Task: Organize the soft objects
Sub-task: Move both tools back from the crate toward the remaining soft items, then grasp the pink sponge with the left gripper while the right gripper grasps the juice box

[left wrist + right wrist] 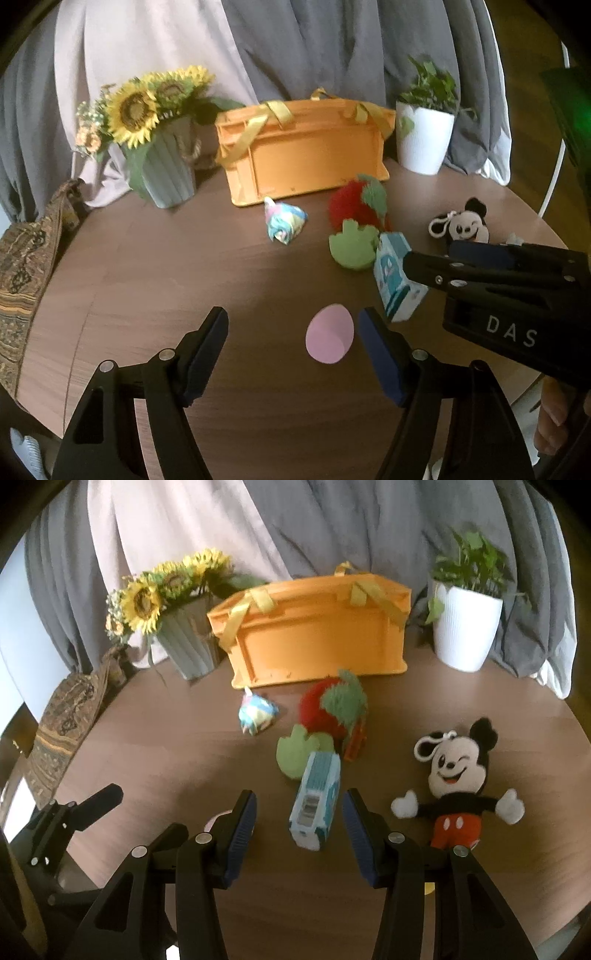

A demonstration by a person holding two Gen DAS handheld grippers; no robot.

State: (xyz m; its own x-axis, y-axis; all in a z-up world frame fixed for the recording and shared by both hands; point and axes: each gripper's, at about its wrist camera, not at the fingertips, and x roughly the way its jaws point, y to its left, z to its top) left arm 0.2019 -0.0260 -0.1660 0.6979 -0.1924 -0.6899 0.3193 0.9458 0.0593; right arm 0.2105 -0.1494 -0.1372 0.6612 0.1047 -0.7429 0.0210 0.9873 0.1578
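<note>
Both grippers spread apart over round table [147,266], nothing clamped.
Left gripper [293,326] flanking pink pad [329,334]; right gripper [300,808], lettered "DAS", flanking barcoded blue-white pack [316,799]; Mickey plush [460,779] just right; orange crate [314,638] behind.

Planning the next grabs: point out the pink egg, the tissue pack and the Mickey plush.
pink egg [330,334], left wrist view, middle of its top.
tissue pack [317,799], right wrist view, upper face.
Mickey plush [456,766], right wrist view, face.
</note>
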